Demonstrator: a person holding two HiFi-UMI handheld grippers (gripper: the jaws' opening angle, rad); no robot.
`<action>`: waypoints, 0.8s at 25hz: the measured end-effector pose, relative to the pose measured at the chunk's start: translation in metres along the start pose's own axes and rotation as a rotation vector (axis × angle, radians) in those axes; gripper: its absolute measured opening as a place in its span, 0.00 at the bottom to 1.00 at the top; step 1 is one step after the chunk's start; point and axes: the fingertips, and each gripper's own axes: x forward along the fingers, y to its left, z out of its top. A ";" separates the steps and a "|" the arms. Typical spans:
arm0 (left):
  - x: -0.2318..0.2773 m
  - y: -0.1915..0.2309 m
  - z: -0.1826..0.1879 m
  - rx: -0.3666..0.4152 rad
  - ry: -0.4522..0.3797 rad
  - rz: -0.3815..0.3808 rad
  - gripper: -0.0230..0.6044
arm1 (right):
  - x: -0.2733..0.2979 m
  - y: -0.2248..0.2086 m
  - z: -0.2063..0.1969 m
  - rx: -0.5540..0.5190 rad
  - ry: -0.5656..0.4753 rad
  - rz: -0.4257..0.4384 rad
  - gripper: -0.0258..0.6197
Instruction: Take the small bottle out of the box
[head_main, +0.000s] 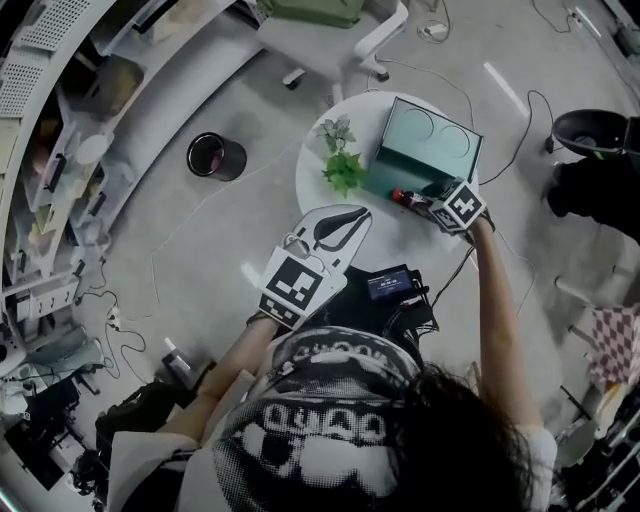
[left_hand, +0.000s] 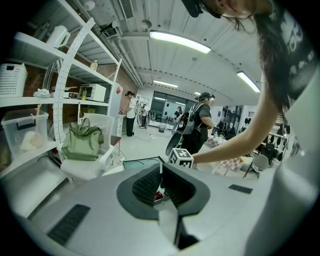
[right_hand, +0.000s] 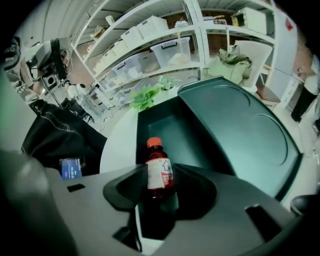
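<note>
The small bottle (right_hand: 159, 167) was already out of the box (head_main: 430, 135). It appeared to stand upright on the counter (head_main: 370, 232) just in front of the box, between the jaws of the right gripper (head_main: 425, 203). Those jaws stood apart, seemingly not pressing on it. The left gripper (left_hand: 161, 175) hung near with its jaws together and empty. The likely risk was in pulling back: a pad brushing the light, narrow bottle could tip it, roll it off the counter or knock it back into the box.

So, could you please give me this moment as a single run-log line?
right gripper: open, small bottle upright between fingers | left gripper: shut, empty | box: lid open
</note>
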 end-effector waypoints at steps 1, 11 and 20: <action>0.001 0.000 0.000 -0.003 -0.002 0.001 0.07 | 0.002 0.002 -0.001 -0.009 0.012 0.015 0.28; 0.008 0.009 -0.002 -0.026 -0.022 0.022 0.07 | -0.008 -0.019 0.005 -0.009 -0.025 -0.085 0.33; 0.010 0.014 -0.006 -0.044 -0.022 0.047 0.07 | 0.002 -0.011 0.002 -0.079 0.072 -0.051 0.35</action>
